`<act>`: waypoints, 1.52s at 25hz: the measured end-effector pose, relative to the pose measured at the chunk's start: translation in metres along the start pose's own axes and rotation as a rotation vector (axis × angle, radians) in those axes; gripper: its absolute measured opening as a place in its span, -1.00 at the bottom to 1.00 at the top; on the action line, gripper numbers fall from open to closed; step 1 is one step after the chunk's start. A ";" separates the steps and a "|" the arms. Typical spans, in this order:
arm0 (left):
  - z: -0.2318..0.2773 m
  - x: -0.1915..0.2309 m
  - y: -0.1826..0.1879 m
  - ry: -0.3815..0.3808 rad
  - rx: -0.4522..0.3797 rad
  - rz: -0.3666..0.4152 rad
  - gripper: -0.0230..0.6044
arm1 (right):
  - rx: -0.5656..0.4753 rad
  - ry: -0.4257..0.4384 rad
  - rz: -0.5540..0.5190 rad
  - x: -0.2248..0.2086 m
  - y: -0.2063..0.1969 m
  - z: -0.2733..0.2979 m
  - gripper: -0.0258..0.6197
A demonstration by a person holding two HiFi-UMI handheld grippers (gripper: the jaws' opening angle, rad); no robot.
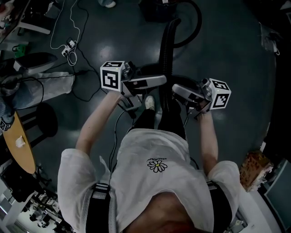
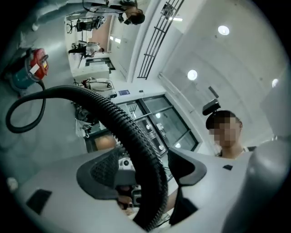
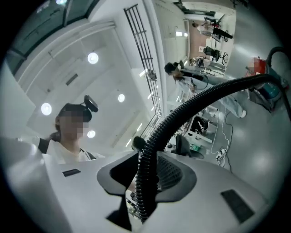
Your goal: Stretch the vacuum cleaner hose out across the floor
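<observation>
The black ribbed vacuum hose (image 1: 167,45) runs from the dark vacuum cleaner (image 1: 159,9) at the top of the head view down to a spot between my two grippers. My left gripper (image 1: 161,80) points right and my right gripper (image 1: 176,89) points left, their tips close together at the hose. In the left gripper view the hose (image 2: 104,109) passes between the wide-open jaws of the left gripper (image 2: 145,170), with a gap beside the right pad. In the right gripper view the right gripper (image 3: 148,177) is shut on the hose (image 3: 204,98), pads pressing both sides.
White and black cables with a power strip (image 1: 68,48) lie on the dark floor at the upper left. A wooden tabletop (image 1: 18,145) and a black stool (image 1: 45,120) stand at the left. The person's white shoe (image 1: 149,102) is just below the grippers.
</observation>
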State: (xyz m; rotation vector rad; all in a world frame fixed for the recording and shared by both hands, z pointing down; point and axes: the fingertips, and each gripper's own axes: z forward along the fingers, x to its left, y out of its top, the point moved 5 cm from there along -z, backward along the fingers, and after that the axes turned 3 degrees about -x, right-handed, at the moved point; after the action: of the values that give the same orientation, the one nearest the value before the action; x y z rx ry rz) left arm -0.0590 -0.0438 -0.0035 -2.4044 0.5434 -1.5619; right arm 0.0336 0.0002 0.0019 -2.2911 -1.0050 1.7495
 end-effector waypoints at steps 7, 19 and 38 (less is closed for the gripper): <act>0.016 -0.009 0.005 -0.052 0.111 0.118 -0.05 | -0.027 -0.122 -0.012 0.008 -0.017 0.012 -0.49; 0.024 -0.033 -0.040 0.088 -0.072 0.318 -0.11 | -0.658 -0.374 0.471 0.057 -0.164 -0.122 -0.49; 0.072 -0.122 -0.116 0.166 -0.233 0.547 -0.20 | -1.320 0.142 0.970 -0.003 -0.212 -0.147 -0.19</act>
State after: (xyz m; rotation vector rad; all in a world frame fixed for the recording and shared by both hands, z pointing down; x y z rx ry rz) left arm -0.0167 0.1120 -0.0905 -2.0210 1.3489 -1.5084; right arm 0.0698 0.2088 0.1485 -4.1956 -1.3723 0.9875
